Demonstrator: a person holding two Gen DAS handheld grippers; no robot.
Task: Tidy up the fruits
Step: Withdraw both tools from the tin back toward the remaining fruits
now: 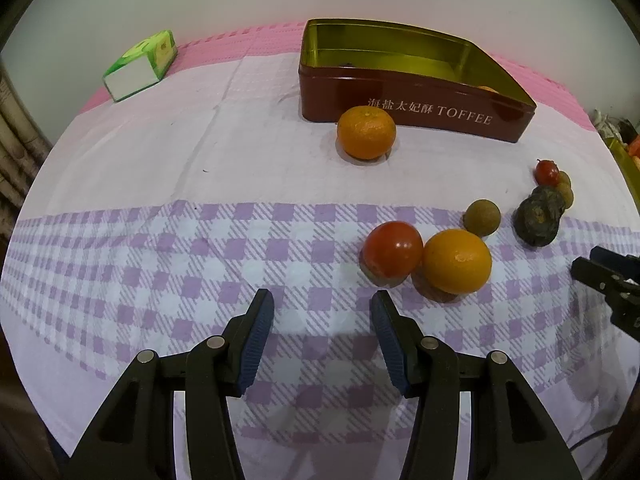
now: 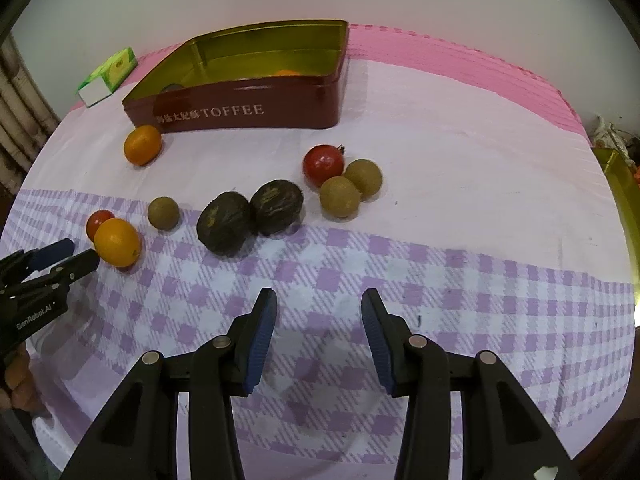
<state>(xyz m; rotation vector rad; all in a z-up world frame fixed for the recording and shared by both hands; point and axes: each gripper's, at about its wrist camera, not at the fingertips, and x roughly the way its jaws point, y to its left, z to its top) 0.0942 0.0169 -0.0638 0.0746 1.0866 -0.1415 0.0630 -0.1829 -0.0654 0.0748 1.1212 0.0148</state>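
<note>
Both grippers are held over the checked cloth (image 2: 400,272) with nothing between their blue pads. On the left gripper (image 1: 322,308) the jaws are seen standing apart and empty, near a tomato (image 1: 393,252) and an orange (image 1: 457,261) that touch each other. On the right gripper (image 2: 319,307) the jaws are apart as well and are being drawn slightly closer, yet no fruit is enclosed.

Little of the sorting appears to have been done. Inside the open tin (image 2: 256,92), at the far side of the cloth, only an orange-coloured piece (image 2: 287,73) can be made out above the wall; a dark shape at its left end cannot be identified. Most fruit is left outside: a tangerine (image 2: 142,145) just before the tin's left corner, a single brown longan (image 2: 163,212), two dark wrinkled fruits (image 2: 250,216) lying side by side, and, to the right, a second tomato (image 2: 323,165) touching a pair of longans (image 2: 352,188).

"TOFFEE" is printed in pale letters on the tin's red wall, preceded by Chinese characters. "GenRobot.AI" can be read on the left gripper's body in the right wrist view. A green carton (image 1: 140,66) lies far left; its print is too small to be read.
</note>
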